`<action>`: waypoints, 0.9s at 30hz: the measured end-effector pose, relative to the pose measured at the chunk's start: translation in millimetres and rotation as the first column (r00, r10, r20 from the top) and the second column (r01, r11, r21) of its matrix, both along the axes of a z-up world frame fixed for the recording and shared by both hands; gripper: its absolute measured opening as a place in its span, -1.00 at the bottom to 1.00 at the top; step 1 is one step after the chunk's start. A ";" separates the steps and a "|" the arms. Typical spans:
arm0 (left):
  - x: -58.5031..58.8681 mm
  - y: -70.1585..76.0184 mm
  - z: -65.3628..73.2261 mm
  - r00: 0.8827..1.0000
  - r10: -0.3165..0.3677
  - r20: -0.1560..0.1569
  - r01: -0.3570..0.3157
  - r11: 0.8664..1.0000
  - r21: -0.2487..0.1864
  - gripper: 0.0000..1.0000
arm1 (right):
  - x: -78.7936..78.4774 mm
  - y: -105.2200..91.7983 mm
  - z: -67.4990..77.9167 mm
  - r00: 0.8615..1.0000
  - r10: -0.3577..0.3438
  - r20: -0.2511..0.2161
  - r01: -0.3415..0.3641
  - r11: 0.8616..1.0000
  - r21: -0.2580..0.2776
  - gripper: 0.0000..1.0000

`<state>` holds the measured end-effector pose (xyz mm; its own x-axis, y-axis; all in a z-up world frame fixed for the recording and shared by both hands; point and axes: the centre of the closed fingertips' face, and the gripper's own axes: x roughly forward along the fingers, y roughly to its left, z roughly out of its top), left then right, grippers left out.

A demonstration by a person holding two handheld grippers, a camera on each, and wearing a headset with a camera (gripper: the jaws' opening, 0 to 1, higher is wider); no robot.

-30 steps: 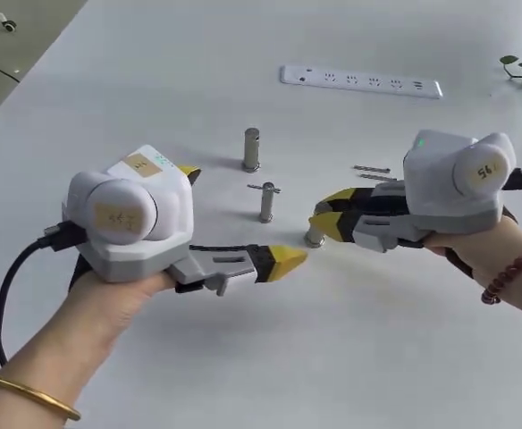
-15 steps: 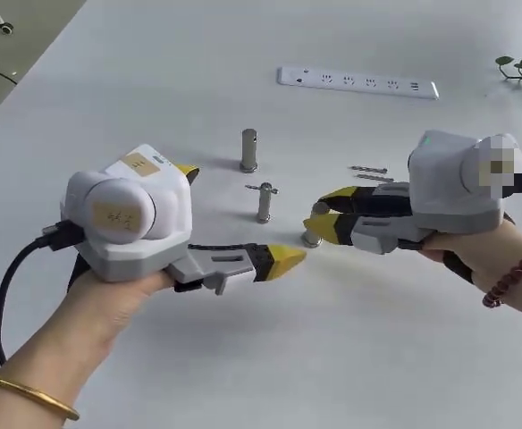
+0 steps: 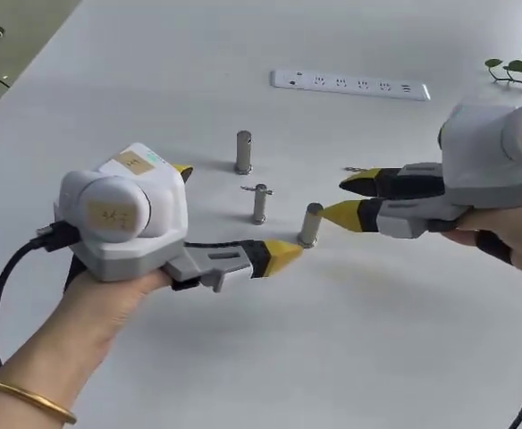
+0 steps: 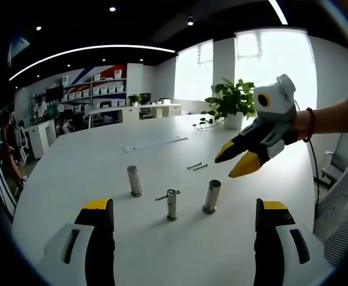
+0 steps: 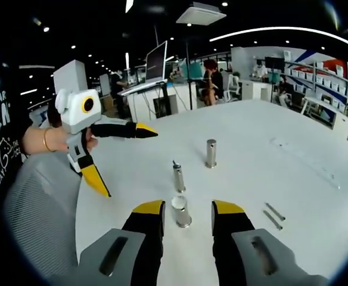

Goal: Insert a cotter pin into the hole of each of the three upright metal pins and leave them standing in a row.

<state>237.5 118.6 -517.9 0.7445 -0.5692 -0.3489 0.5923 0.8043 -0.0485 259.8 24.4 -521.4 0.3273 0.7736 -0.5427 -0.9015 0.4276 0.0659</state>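
Left of the middle pin (image 3: 259, 204), the left gripper (image 3: 232, 212) hovers with its jaws wide apart, holding nothing. The middle pin stands upright with a cotter pin (image 3: 257, 189) crosswise through its hole. Beyond it stands the far pin (image 3: 243, 151), and just right of it, closer to the person, the near pin (image 3: 310, 224); neither carries a cotter pin. Further right, the right gripper (image 3: 338, 199) points at the row, jaws apart and empty. Two loose cotter pins (image 4: 196, 166) lie flat side by side, right of the middle pin and nearest the right gripper.
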 end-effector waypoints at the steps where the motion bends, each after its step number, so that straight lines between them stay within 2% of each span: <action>1: 0.2 0.3 -0.3 1.000 0.001 0.000 -0.001 1.000 0.002 0.98 | 1.7 -2.3 0.5 1.000 -0.002 0.001 0.002 1.000 -0.007 -0.47; 3: 0.6 1.2 -0.5 1.000 0.006 0.001 -0.006 1.000 0.008 0.98 | 7.2 -8.5 0.6 1.000 -0.005 0.006 0.005 0.999 -0.034 -0.47; 5: 0.9 0.9 -0.2 1.000 0.007 0.002 -0.007 1.000 0.007 0.98 | 15.1 -18.8 -3.9 1.000 -0.008 0.011 0.009 0.995 -0.099 -0.48; 11: 0.4 -0.8 -0.4 1.000 0.001 0.001 -0.001 1.000 0.011 0.98 | 41.3 -41.4 -13.0 0.999 -0.024 0.024 0.029 0.976 -0.215 -0.52; 16: 1.1 0.7 -0.4 1.000 0.005 0.002 -0.005 1.000 0.011 0.98 | 60.3 -53.4 -22.7 0.999 -0.032 0.032 0.039 0.960 -0.278 -0.59; 22: 0.5 0.0 -3.1 1.000 -0.001 -0.007 0.001 1.000 0.012 0.94 | 75.3 -63.6 -40.9 1.000 -0.009 0.030 0.019 0.931 -0.364 -0.66; 24: 0.5 -0.2 -4.6 1.000 -0.003 -0.010 0.004 1.000 0.014 0.94 | 81.0 -65.7 -46.0 0.999 -0.004 0.033 0.017 0.924 -0.383 -0.69; 27: 0.3 0.3 -6.6 1.000 -0.006 -0.013 0.006 1.000 0.016 0.92 | 86.7 -66.6 -51.0 1.000 -0.004 0.028 0.015 0.920 -0.393 -0.72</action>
